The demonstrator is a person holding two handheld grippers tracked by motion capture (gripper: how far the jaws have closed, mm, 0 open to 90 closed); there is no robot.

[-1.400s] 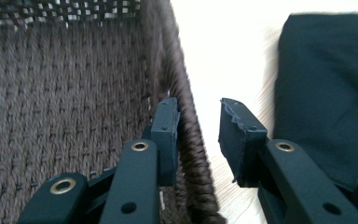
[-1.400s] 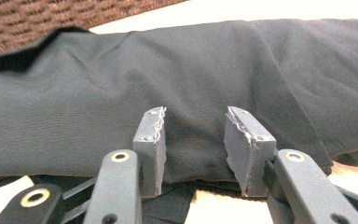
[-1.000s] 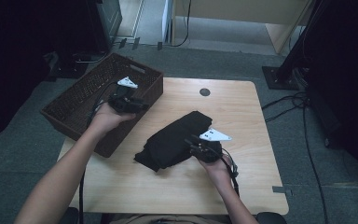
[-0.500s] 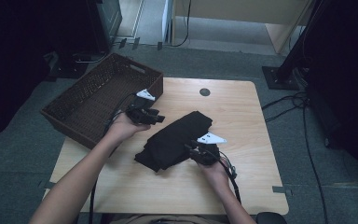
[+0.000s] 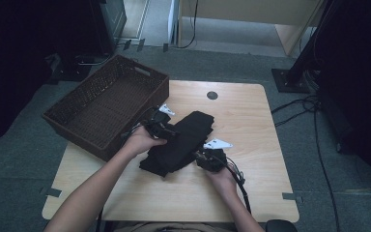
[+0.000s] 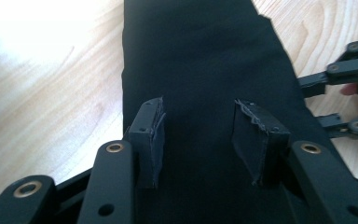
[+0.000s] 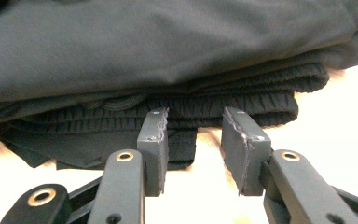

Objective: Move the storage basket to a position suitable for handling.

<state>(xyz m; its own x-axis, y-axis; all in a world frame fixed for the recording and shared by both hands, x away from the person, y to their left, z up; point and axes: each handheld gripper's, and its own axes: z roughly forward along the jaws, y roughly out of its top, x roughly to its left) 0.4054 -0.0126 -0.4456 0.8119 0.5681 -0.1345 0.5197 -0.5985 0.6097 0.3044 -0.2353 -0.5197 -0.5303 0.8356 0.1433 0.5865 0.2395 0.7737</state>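
Observation:
A folded black garment (image 5: 181, 142) lies slantwise in the middle of the wooden table (image 5: 251, 111). My left gripper (image 5: 166, 129) hovers over its left edge. In the left gripper view the left gripper (image 6: 200, 135) stands open over the flat black cloth (image 6: 200, 56); its jaws have just been opening and pinch nothing. My right gripper (image 5: 205, 157) sits at the garment's right side. In the right gripper view the right gripper (image 7: 196, 140) is open, low on the table, facing the stacked folds and elastic band (image 7: 242, 100). Its left pad (image 7: 153, 135) overlaps the lowest fold.
A dark wicker basket (image 5: 106, 104) stands at the table's left, overhanging the edge. A small round dark spot (image 5: 212, 95) marks the far part of the tabletop. Cables (image 5: 314, 111) run over the floor at the right. Bare wood lies near the front edge.
My left hand has swung from the basket rightward and down onto the garment's left edge. The right hand has stayed at the garment's right side, sinking slightly.

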